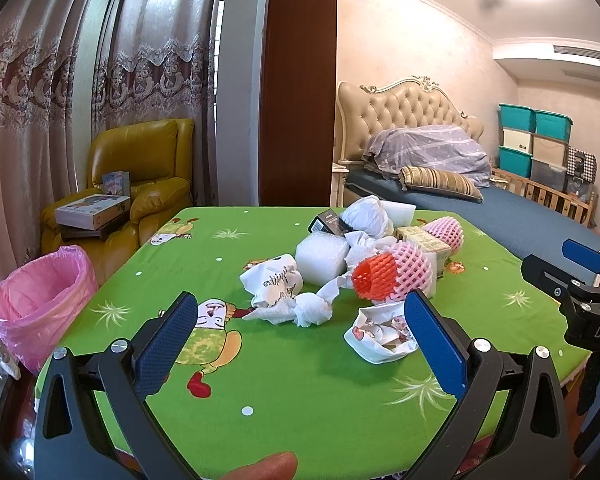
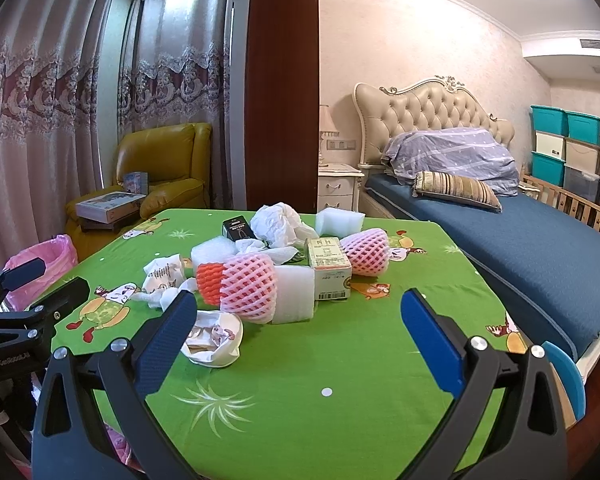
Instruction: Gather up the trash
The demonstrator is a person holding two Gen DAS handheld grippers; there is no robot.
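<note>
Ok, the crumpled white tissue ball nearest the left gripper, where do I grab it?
Pinch the tissue ball across its rounded middle, coming from the near side with the open left gripper. It lies compact on the green tablecloth, and its near side is unobstructed; the printed wrapper crowds its far-left side.

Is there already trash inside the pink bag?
No, in the left wrist view the pink bag beside the table looks empty inside, and the trash pile sits on the tablecloth.

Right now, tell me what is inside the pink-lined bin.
The pink-lined bin beside the table shows only pink liner inside; no trash is visible. Its bottom is hidden by the rim.
</note>
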